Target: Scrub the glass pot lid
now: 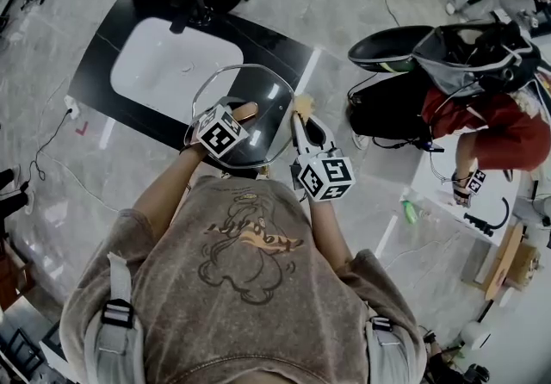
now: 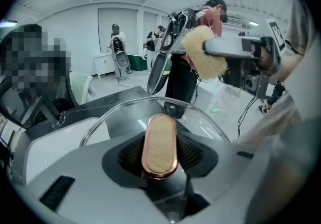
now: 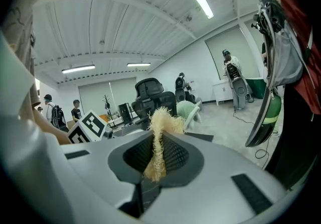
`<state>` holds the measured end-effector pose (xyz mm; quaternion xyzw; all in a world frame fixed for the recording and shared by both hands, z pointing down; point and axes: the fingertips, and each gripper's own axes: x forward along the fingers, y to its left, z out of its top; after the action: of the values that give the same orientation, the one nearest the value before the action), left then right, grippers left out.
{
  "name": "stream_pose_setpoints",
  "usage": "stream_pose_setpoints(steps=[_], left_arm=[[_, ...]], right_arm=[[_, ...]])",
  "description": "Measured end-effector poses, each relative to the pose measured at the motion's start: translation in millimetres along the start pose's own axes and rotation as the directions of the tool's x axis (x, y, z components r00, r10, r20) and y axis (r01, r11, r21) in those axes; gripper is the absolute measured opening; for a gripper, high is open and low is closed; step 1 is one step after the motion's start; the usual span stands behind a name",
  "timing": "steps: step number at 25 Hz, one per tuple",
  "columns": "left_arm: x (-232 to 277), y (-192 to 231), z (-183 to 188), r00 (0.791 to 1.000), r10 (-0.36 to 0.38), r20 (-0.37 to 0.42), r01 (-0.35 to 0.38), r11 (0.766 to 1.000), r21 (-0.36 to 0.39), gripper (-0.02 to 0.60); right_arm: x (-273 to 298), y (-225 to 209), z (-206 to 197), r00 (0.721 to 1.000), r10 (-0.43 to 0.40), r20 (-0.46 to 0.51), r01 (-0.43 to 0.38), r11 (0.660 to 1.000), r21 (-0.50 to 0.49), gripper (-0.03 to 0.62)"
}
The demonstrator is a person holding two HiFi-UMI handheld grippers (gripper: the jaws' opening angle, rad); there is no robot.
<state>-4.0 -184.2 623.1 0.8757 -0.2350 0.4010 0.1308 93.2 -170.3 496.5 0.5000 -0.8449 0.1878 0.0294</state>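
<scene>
I find the glass pot lid (image 1: 269, 120) held at the basin's (image 1: 172, 59) 4 o'clock, left gripper (image 2: 159, 153) clamped on its wooden handle (image 2: 159, 132), right gripper (image 3: 156, 155) pinching a fibrous scrubber (image 3: 163, 120) at its 3 o'clock rim; I judge it rigid, slick, breakable: handle-hold only.

Overhead plus left close-up, lid (image 1: 263, 124) shared
</scene>
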Motion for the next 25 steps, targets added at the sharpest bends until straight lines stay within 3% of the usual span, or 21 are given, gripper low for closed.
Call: stream_pose_setpoints(steps=[9, 13, 19, 25], left_arm=[[-49.2, 5.0, 48.7, 0.998, 0.04, 0.053, -0.041, 0.999, 0.018, 0.181], [-56.2, 5.6, 54.1, 0.996, 0.047, 0.079, -0.048, 0.999, 0.004, 0.181], [-58.5, 5.1, 53.6, 0.994, 0.012, 0.111, -0.005, 0.998, -0.061, 0.181], [-64.7, 10.5, 50.4, 0.988, -0.023, 0.15, 0.05, 0.983, -0.176, 0.181]], right_arm=[[3.9, 1.9, 4.1, 1.0, 0.013, 0.001, -0.013, 1.0, -0.016, 0.041], [6.1, 2.0, 4.6, 1.0, 0.015, 0.0, -0.015, 1.0, -0.02, 0.041], [4.3, 2.4, 8.7, 1.0, 0.02, 0.005, -0.02, 0.999, -0.032, 0.041], [-3.9, -13.1, 23.3, 1.0, -0.009, 0.025, 0.01, 0.999, -0.046, 0.041]])
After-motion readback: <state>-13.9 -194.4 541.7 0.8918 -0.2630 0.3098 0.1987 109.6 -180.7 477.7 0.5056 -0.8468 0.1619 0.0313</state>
